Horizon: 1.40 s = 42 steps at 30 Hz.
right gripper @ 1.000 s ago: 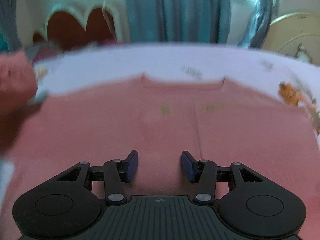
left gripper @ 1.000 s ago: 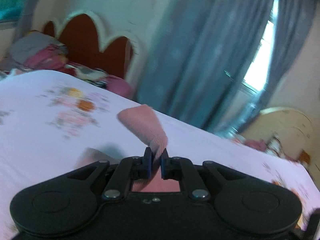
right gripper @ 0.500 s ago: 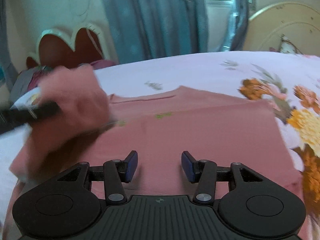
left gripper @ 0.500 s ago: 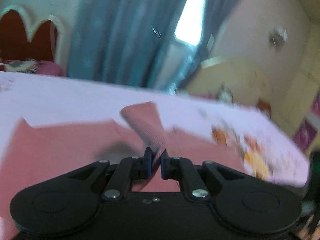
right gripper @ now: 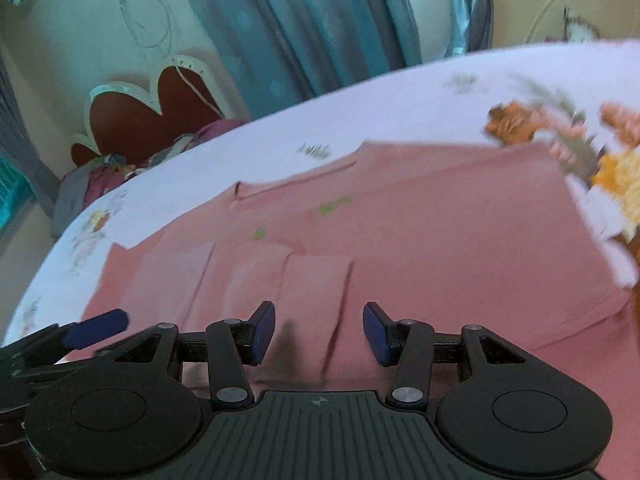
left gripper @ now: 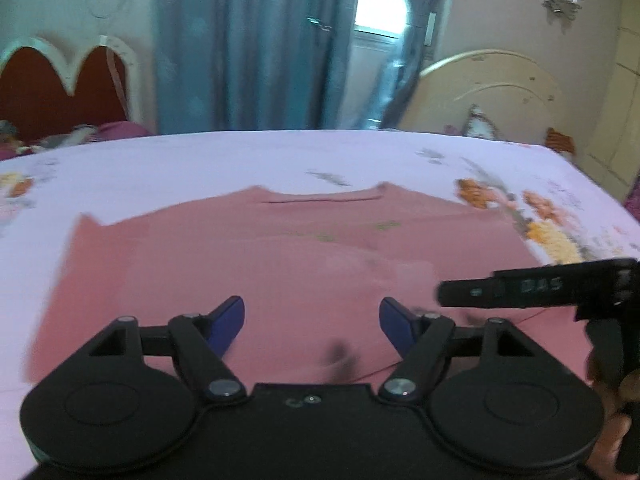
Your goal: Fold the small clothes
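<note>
Jaws of left hand-held gripper [left gripper: 311, 314] just opened, right hand-held gripper [right gripper: 319, 328] half-open, both empty above pink shirt [left gripper: 280, 272].

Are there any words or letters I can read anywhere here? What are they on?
"DAS": pale raised letters on the black bar of the right hand-held gripper, seen from the left camera. They are blurred, so more letters may be hidden.
The small green marks on the pink shirt are too blurred to read.
Nothing else shows any writing.
</note>
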Each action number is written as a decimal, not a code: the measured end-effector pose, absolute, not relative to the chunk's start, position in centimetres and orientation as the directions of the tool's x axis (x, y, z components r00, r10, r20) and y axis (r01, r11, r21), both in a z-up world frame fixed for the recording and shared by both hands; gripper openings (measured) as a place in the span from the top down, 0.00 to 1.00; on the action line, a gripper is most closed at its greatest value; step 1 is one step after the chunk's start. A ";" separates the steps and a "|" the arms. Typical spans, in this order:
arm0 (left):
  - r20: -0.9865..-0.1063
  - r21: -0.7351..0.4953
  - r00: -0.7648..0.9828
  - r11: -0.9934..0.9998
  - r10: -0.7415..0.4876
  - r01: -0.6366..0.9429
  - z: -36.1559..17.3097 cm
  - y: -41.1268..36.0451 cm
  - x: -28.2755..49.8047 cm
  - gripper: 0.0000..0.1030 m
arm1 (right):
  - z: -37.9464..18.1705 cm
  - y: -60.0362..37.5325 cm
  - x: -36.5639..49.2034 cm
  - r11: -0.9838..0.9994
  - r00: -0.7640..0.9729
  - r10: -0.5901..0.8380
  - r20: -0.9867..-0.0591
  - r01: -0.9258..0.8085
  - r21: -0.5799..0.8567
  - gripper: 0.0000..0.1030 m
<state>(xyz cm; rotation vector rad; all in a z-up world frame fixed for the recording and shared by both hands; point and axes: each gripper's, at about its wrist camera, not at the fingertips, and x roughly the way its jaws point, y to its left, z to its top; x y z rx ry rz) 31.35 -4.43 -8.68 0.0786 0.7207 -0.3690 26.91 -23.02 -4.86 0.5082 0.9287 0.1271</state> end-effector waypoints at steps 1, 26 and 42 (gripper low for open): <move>-0.659 -0.037 0.701 0.943 -0.272 0.331 -8.7 -3.6 31.3 0.29 | -5.1 -22.7 27.0 0.879 0.588 0.315 -0.745 0.117 0.463 0.53; -0.652 0.165 0.754 0.986 0.087 0.028 -13.2 6.2 33.2 0.67 | -0.1 -23.0 28.7 0.981 0.718 0.127 -0.684 0.013 0.196 0.98; -0.698 0.084 0.716 0.995 0.024 0.048 -12.9 8.2 32.4 0.77 | -5.6 -28.1 26.7 0.968 0.601 0.062 -0.796 0.157 0.195 0.98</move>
